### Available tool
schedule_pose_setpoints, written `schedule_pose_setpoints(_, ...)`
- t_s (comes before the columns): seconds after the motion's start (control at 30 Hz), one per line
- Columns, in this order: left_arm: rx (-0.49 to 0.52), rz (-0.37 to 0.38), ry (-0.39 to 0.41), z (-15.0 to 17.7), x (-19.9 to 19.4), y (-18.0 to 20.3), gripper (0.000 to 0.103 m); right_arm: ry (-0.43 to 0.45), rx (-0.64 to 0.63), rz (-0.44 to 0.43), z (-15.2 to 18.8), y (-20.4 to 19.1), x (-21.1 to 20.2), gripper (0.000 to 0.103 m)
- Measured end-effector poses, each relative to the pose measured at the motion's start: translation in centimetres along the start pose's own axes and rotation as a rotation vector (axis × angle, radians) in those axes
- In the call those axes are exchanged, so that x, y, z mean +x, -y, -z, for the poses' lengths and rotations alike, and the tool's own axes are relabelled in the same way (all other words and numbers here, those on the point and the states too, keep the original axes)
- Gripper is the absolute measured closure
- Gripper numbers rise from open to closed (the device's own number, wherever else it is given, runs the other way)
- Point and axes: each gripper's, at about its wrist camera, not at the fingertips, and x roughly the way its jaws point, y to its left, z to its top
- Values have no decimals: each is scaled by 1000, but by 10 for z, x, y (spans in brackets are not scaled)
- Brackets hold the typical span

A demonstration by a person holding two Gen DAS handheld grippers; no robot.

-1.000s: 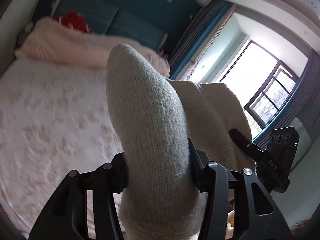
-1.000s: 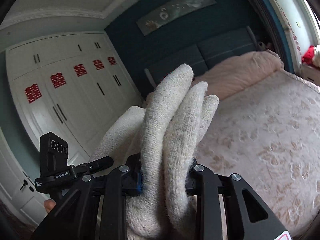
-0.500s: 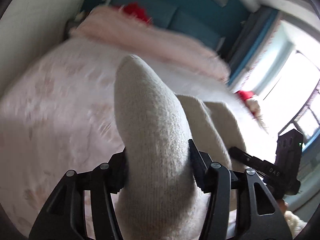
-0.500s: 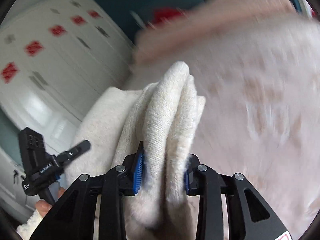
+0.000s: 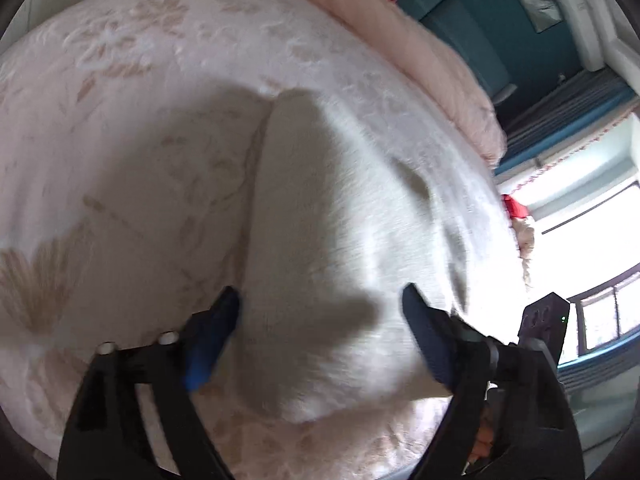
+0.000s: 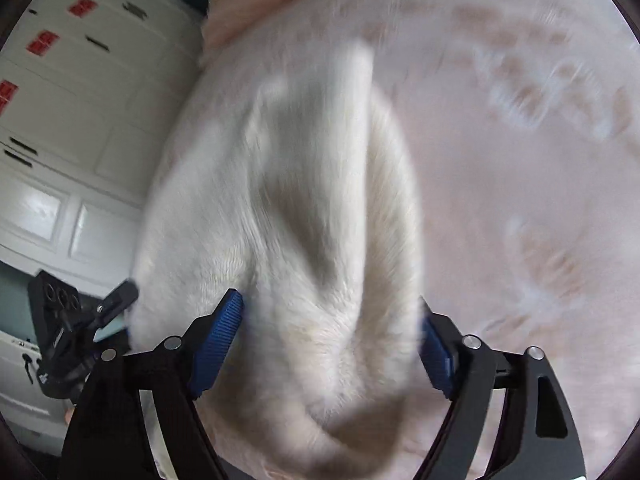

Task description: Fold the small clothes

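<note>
A cream knitted garment (image 5: 340, 240) lies on the pink flowered bedspread (image 5: 120, 128), blurred by motion. My left gripper (image 5: 320, 312) is open, its blue-padded jaws wide apart on either side of the garment's near edge. In the right wrist view the same garment (image 6: 312, 240) lies bunched in folds between the wide-open jaws of my right gripper (image 6: 332, 320). The right gripper also shows at the right edge of the left wrist view (image 5: 544, 328), and the left gripper shows at the left of the right wrist view (image 6: 80, 312).
A pink duvet (image 5: 420, 52) is rolled along the head of the bed below a teal headboard (image 5: 460, 12). A bright window (image 5: 592, 248) is on the right. White wardrobe doors (image 6: 80, 120) with red decals stand to the left of the bed.
Both grippers swung down from holding the garment up in the air to the bed. Both jaws opened and let go of the garment, which now lies on the bedspread.
</note>
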Motion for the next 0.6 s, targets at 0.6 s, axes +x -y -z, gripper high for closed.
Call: schedule_pose_setpoints(0.6,264,-105,57,31,-26,50,40,238,-106,267,10,-25,-79,40)
